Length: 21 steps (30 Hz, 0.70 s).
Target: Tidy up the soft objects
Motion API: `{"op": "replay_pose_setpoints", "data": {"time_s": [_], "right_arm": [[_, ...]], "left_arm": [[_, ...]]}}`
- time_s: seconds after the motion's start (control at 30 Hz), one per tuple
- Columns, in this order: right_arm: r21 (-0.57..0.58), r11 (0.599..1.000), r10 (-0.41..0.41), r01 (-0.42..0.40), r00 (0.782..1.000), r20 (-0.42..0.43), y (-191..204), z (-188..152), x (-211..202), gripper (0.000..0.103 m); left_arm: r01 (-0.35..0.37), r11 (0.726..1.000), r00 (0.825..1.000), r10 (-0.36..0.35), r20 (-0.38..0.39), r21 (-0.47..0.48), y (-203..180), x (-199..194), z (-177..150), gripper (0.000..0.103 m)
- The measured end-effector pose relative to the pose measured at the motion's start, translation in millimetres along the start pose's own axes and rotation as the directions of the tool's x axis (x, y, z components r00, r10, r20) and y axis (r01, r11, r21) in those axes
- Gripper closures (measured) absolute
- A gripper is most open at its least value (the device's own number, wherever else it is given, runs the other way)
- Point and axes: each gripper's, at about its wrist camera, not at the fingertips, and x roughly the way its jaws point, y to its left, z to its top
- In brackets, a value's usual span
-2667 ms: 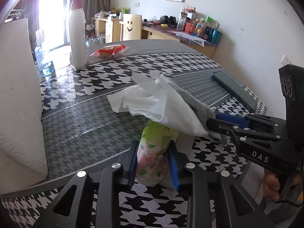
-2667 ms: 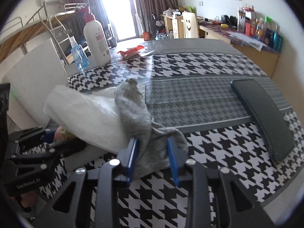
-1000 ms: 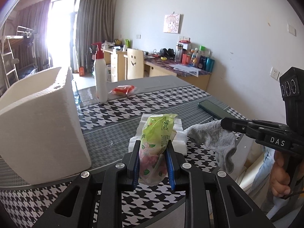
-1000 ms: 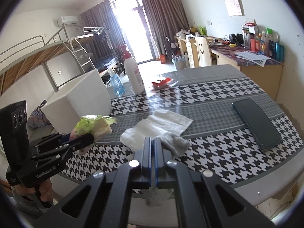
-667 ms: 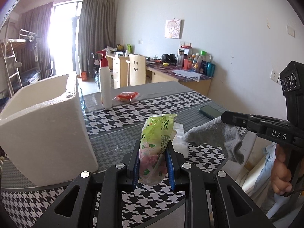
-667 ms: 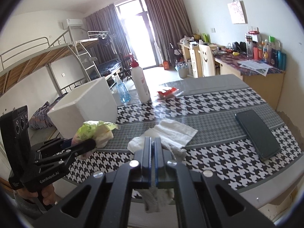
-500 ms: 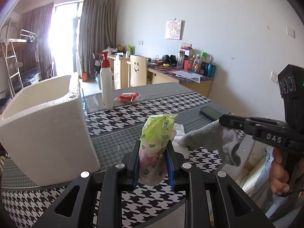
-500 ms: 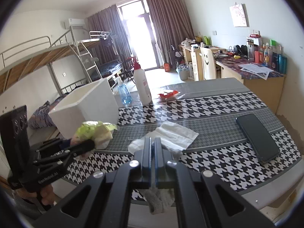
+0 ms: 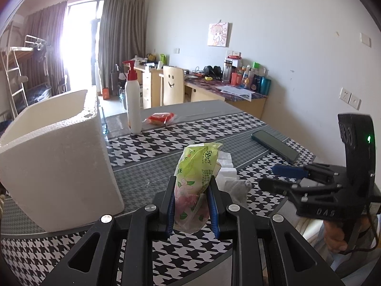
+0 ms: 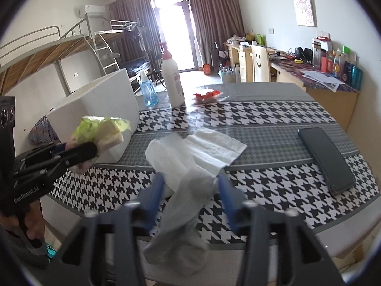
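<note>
My left gripper [image 9: 191,183] is shut on a green tissue pack [image 9: 197,166], held upright above the near table edge; the same tissue pack [image 10: 102,128] shows at the left of the right wrist view. My right gripper [image 10: 190,183] has its jaws opening. A grey sock [image 10: 183,226] hangs blurred between the blue pads without being pressed, draped over the table edge. In the left wrist view the sock [image 9: 235,188] lies beside a white paper towel [image 9: 226,164], just left of the right gripper [image 9: 268,176]. The paper towel [image 10: 214,147] lies spread beyond the sock.
A white foam box [image 9: 59,155] stands open-topped at the left of the houndstooth table [image 10: 273,116]. A dark phone [image 10: 326,157] lies at the right. At the far side stand a white pump bottle [image 10: 172,81], a small blue bottle [image 10: 147,90] and a red snack packet [image 10: 207,95].
The right gripper's jaws have gone from shut on the sock to wide apart, and the sock has slipped down onto the table edge. The left gripper still holds the tissue pack in place.
</note>
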Motion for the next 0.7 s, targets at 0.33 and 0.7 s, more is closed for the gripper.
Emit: {"op": "replay_pose_setpoints", "data": {"time_s": [0.33,0.7], "right_arm": [[-0.019,0.999,0.026,-0.028,0.994,-0.107,6,-26,20,0.047],[-0.027,0.998,0.044,-0.049,0.985,-0.169,22,-43,28,0.047]], "left_arm": [[-0.005,1.0,1.0,0.005,-0.013,0.0,-1,9,0,0.078],[-0.011,1.0,1.0,0.011,-0.006,-0.008,2,8,-2,0.078]]}}
